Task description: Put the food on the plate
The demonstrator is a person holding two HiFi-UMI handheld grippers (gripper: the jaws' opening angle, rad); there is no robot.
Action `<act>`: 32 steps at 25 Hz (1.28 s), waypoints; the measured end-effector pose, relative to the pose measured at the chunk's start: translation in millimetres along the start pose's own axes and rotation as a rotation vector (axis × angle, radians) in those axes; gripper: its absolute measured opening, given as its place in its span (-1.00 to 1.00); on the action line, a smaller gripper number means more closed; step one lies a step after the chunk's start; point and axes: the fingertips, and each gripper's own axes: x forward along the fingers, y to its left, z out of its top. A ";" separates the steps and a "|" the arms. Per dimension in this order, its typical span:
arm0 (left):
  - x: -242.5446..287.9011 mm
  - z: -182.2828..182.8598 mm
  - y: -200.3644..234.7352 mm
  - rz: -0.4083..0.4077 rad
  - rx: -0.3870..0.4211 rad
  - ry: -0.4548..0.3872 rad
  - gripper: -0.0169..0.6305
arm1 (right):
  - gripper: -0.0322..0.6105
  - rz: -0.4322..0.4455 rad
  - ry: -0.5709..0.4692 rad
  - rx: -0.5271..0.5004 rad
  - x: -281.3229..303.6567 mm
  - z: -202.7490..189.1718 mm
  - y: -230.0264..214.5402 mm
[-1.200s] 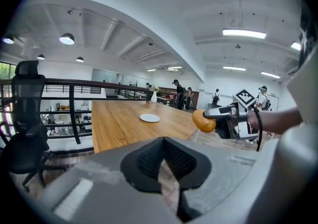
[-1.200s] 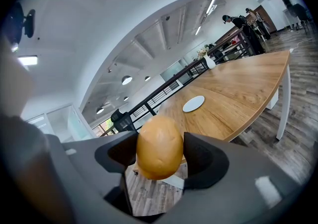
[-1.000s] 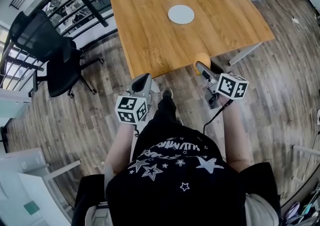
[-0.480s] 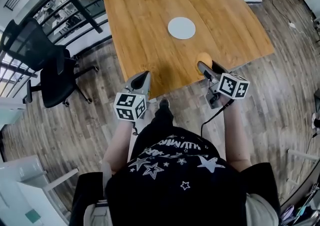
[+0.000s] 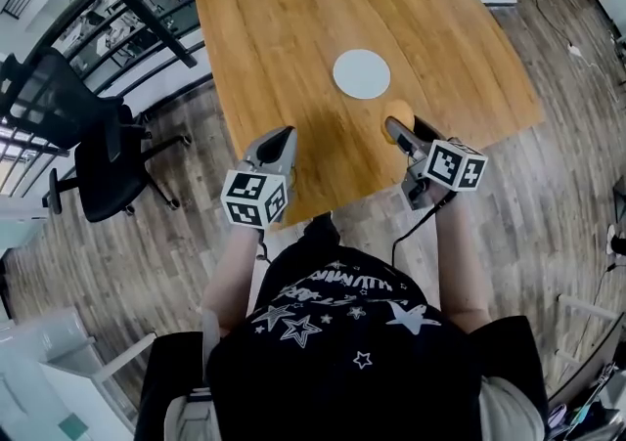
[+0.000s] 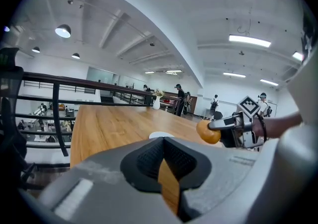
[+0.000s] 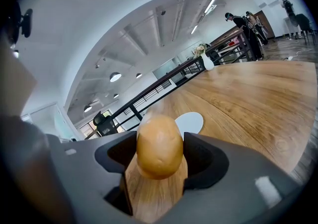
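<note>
Office chair (image 5: pixel 93 151) at far left, on the wooden floor and well apart from the work area. Left gripper (image 5: pixel 277 143) next, hovering over the near edge of the wooden table (image 5: pixel 284 28); its own view shows the jaws drawn together at the tips with nothing between them, only a sliver of tabletop visible through the gap behind.

White plate (image 5: pixel 361 73) right of centre, lying flat and bare on the table, ahead of both grippers and nearer the right one.

Food (image 7: pixel 159 146), a rounded, golden-brown piece resembling a bread roll or small potato, clamped in the right gripper (image 5: pixel 403 124). It is carried above the table near the front edge, short of the plate and not touching it. The pads press on its two flanks, and the upper part of the piece stands clear above the jaws.

Handling, as judged from shape and surface: probably light; the skin looks smooth and matte, so slip seems a minor risk. Whether it is soft or firm cannot be told, and no denting shows at the pads. The round form would tend to roll once released, so it likely wants setting down low at the plate's centre. The best hold appears to be across the widest middle, as taken here.
</note>
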 end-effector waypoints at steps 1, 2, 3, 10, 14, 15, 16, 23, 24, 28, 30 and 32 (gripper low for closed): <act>4.7 4.7 4.4 -0.002 0.001 -0.003 -0.94 | 0.04 -0.002 0.001 0.000 5.7 3.6 -0.6; 9.4 8.7 8.6 -0.004 0.002 -0.005 -0.94 | 0.04 -0.007 0.004 -0.001 11.2 6.5 -2.2; 14.2 12.1 12.7 -0.006 0.001 -0.007 -0.94 | 0.04 -0.015 0.008 -0.003 16.8 9.1 -4.1; 43.6 26.3 35.9 -0.031 -0.010 -0.007 -0.94 | 0.04 -0.072 0.045 -0.062 56.8 27.4 -13.5; 56.9 30.3 50.7 -0.038 -0.018 -0.002 -0.94 | 0.04 -0.110 0.080 -0.107 77.0 31.2 -19.2; 60.1 30.4 54.3 -0.040 -0.022 0.000 -0.94 | 0.04 -0.119 0.086 -0.116 81.5 32.0 -20.8; 63.2 30.1 57.5 -0.042 -0.025 0.002 -0.94 | 0.04 -0.128 0.091 -0.124 85.8 32.9 -22.3; 84.4 29.1 72.7 -0.052 -0.042 0.018 -0.94 | 0.04 -0.167 0.132 -0.185 114.6 36.6 -33.1; 87.5 29.8 74.0 -0.054 -0.043 0.019 -0.94 | 0.04 -0.174 0.137 -0.196 117.9 37.6 -35.3; 96.9 28.8 79.2 -0.061 -0.044 0.025 -0.94 | 0.04 -0.216 0.160 -0.244 130.2 40.1 -45.8; 100.4 27.5 81.7 -0.063 -0.045 0.026 -0.94 | 0.04 -0.231 0.170 -0.268 136.1 41.0 -50.0; 104.2 26.6 84.4 -0.064 -0.046 0.028 -0.94 | 0.04 -0.237 0.179 -0.289 143.1 42.0 -53.2</act>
